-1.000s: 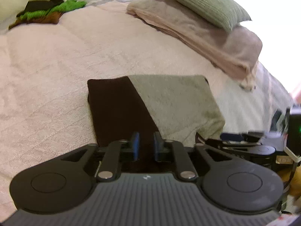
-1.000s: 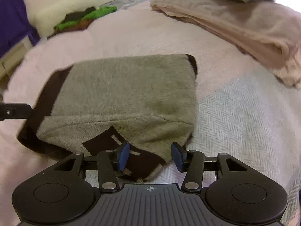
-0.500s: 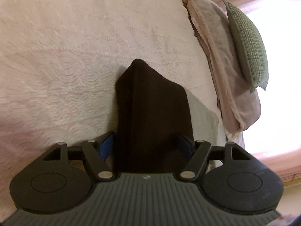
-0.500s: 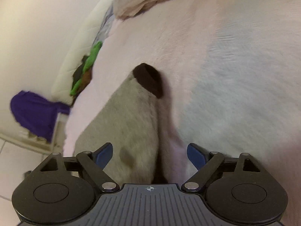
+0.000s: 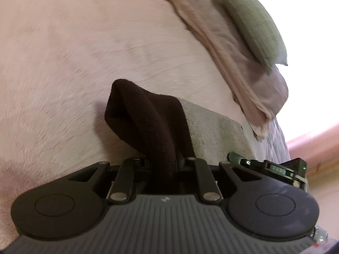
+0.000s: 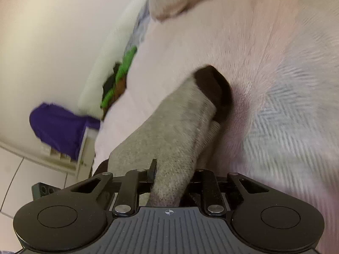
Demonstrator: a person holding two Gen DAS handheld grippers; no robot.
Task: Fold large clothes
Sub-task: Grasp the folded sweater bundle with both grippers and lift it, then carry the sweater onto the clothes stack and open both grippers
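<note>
On the bed (image 5: pixel 84 53), the left hand-held gripper (image 5: pixel 164 163) has its jaws closing on the dark brown part of the folded garment (image 5: pixel 146 118); the cloth runs straight out from between the narrow jaws and bunches into a raised fold just ahead of them. The grey half of the garment lies to the right of that gripper, flat on the pale pink bedspread. Farther ahead and to the right sit a beige pillow (image 5: pixel 233 48) and a green cushion (image 5: pixel 254 23) on top of it.

The right hand-held gripper (image 6: pixel 171 169) is also closing, with the garment's grey part (image 6: pixel 169 139) between its jaws, which stand narrow around the cloth. The grey fabric rises ahead of it to a dark brown corner. Well ahead and to its left, a green and brown pile of clothes (image 6: pixel 120 76) lies at the bed's edge, and a purple cloth (image 6: pixel 57 124) hangs beyond that.
</note>
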